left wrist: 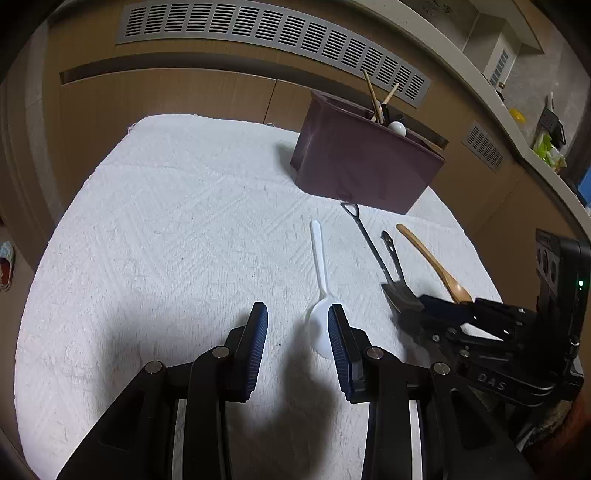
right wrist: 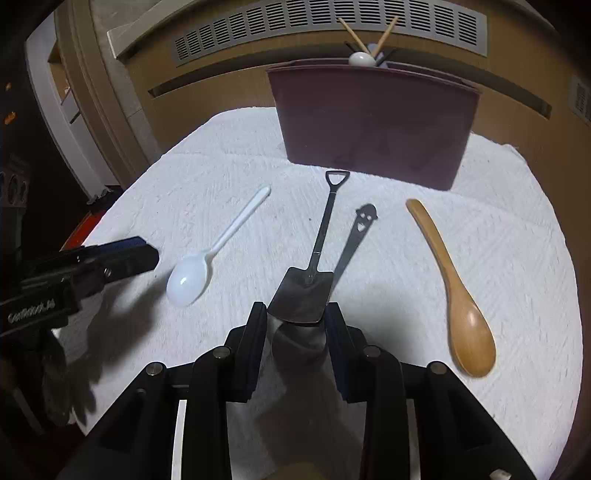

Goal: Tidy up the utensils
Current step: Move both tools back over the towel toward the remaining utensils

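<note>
Four utensils lie on a white towel: a white plastic spoon, a dark shovel-shaped spoon, a dark face-handled spoon and a wooden spoon. My right gripper has its fingers on either side of the two dark spoons' bowls; whether it grips them I cannot tell. My left gripper is open and empty, its right finger over the white spoon's bowl. A maroon holder with chopsticks and a white spoon stands behind.
A wooden cabinet front with vent grilles rises behind the towel. A counter edge with clutter curves along the right in the left wrist view. The right gripper shows in the left wrist view.
</note>
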The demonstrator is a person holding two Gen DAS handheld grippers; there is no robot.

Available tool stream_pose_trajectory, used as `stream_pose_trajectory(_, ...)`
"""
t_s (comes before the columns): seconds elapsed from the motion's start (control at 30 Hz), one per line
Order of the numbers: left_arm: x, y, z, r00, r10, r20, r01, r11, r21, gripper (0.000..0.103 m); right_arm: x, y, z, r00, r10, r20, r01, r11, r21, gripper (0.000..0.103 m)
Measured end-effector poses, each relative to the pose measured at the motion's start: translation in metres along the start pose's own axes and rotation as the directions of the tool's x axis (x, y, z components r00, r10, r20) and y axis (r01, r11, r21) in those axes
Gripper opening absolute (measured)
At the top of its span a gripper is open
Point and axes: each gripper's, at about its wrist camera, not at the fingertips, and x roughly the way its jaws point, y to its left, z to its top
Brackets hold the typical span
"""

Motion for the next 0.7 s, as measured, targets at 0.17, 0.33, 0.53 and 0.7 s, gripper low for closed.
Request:
stream_pose_trajectory(0.17, 0.002, 0.003, -0.003, 1.000, -0.016, -0.011, 0.016, 1.000, -0.008, 0.035, 0.013, 0.014, 0.011, 0.998, -0.063, -0.002, 0.063, 0.998, -0.032, 0.036)
stream_pose_trajectory(0.33, 0.003, 0.003, -0.006, 0.999, -0.028, -0.016, 0.028, 1.000, -0.008, 0.035, 0.024, 0.024, 0.021, 0.991, -0.130, 0.000, 0.130, 0.990, -0.057, 0.037)
stream_pose_trajectory(0.53, 0.001, 0.001, -0.005, 0.999, -0.024, -0.021, 0.024, 1.000, 0.007, 0.035, 0.001, 0.009, 0.030, 0.993, -0.110, 0.052, 0.110, 0.994, 0.000, 0.005)
stream_pose_trajectory(0.7, 0.004, 0.000, -0.004, 0.999, -0.030, -0.032, 0.030, 1.000, -0.008, 0.035, -0.036, -0.004, 0.036, 0.987, -0.105, 0.123, 0.107, 0.994, -0.003, 0.005)
